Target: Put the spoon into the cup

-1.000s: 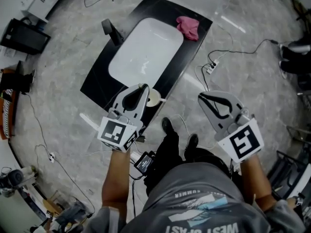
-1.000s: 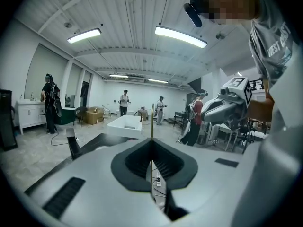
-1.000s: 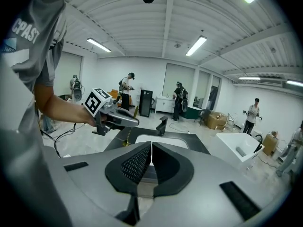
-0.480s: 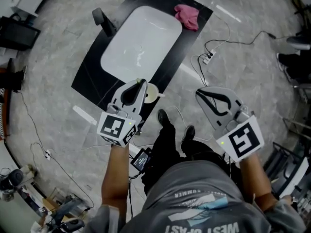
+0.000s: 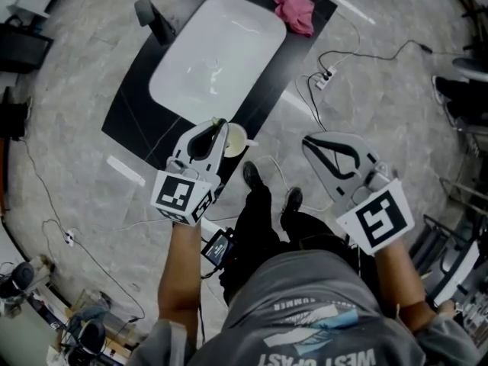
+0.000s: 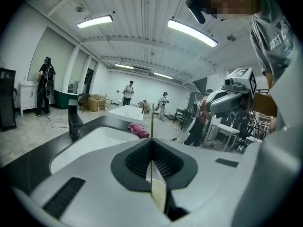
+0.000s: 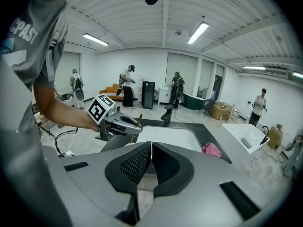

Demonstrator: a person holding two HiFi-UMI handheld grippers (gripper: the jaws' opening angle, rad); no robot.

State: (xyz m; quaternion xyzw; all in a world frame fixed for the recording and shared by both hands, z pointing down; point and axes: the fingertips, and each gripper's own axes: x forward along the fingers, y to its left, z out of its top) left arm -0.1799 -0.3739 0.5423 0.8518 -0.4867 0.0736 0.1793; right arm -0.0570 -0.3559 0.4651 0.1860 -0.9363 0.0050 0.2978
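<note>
The head view has swung; the sink (image 5: 210, 59) now lies higher and further left than a second ago; the faucet (image 5: 151, 18) at the sink's far-left side and the pink cloth (image 5: 296, 12) beyond the sink's far-right corner have slid toward the top edge; near the sink's front, the cup (image 5: 235, 139), the left gripper (image 5: 219, 124) pinching the spoon (image 6: 157, 190), and the right gripper (image 5: 306, 140) rose only slightly.

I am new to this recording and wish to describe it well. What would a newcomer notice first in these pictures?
First comes the left gripper, shut on a thin spoon, right beside the pale cup at the near edge of the black counter. Beyond it lies the large white sink, with a pink cloth at the far corner. The right gripper is shut and empty, off to the right.
</note>
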